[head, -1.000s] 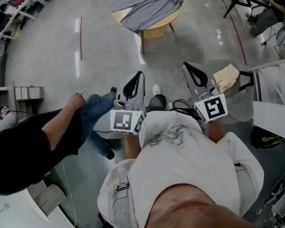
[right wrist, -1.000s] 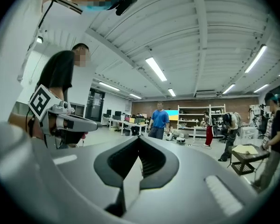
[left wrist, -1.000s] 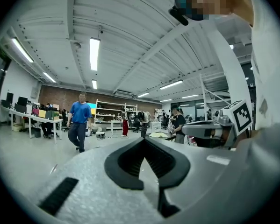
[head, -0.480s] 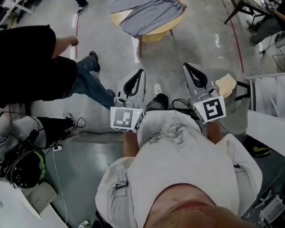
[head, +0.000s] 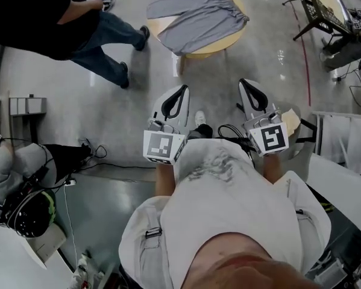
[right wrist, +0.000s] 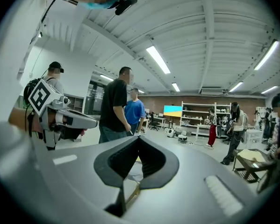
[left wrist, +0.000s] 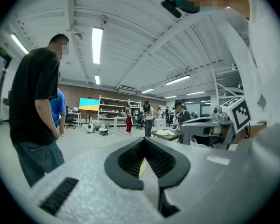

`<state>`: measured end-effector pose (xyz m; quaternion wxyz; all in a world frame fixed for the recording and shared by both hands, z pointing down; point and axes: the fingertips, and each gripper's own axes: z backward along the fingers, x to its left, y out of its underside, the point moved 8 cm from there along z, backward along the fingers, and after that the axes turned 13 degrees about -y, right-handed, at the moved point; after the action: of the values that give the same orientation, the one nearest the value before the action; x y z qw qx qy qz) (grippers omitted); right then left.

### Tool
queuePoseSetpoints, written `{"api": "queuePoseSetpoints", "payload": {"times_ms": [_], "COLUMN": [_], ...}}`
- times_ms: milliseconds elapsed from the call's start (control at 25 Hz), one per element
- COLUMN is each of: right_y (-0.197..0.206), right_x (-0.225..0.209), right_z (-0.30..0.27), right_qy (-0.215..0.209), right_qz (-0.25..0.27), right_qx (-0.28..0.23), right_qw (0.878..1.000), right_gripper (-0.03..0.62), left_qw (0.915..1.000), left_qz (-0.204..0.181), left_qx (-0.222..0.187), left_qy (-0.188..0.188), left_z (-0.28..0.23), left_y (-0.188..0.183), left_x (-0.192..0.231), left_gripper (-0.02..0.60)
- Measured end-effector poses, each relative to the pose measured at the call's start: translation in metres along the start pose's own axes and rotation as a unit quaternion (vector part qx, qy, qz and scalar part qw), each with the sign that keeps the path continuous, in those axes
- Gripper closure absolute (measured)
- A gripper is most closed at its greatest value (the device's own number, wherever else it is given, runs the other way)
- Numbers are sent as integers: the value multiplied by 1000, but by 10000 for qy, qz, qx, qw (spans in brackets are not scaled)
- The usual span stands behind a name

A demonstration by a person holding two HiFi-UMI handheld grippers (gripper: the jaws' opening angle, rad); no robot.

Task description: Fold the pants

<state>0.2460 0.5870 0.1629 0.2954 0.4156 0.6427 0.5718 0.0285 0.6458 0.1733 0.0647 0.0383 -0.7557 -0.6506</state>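
The bystander has crossed to upper left; left gripper and right gripper sit shut, seemingly empty.

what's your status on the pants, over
Left tool and right tool shut, empty, held out level. Pants spread on round table ahead, untouched. Person in black by table's left side.

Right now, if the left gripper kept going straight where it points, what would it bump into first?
Probably the round table with the grey pants on it. The shut left gripper aims across bare floor toward its near edge. Nothing stands between, though the height is hard to judge.
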Motion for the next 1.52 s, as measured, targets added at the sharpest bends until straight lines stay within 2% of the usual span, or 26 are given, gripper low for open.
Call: {"api": "queuePoseSetpoints", "payload": {"times_ms": [120,280,560,760,1040,1240,1520], "right_y": [-4,-8,-6,-1,10,22,28], "right_x": [-15,-28,-52,-70,-116,-157,-176], "right_z": [-11,-16,-5,9,20,-2,-17], "right_qy": [40,88,-4,-255,-754,-938,-1218], "right_qz": [1,29,14,52,140,82,107], "right_qx": [31,-191,-73,6,-10,160,181], "right_qw": [10000,9998,10000,9997,9971,9954,9923], "right_gripper": [585,585,585,586,585,585,585], "left_qw": [10000,10000,10000,9996,9966,9945,9914], "left_qz": [-15,-31,16,9,-29,-16,4], "left_qx": [30,37,49,88,105,112,176], "left_qy": [19,45,17,-277,-811,-1045,-1295], "left_z": [-15,-29,-46,-52,-69,-107,-121], "left_y": [-5,-8,-16,-15,-13,-13,-8], "left_x": [5,8,-13,-34,-66,-66,-68], "left_gripper": [575,575,575,575,575,575,575]}}
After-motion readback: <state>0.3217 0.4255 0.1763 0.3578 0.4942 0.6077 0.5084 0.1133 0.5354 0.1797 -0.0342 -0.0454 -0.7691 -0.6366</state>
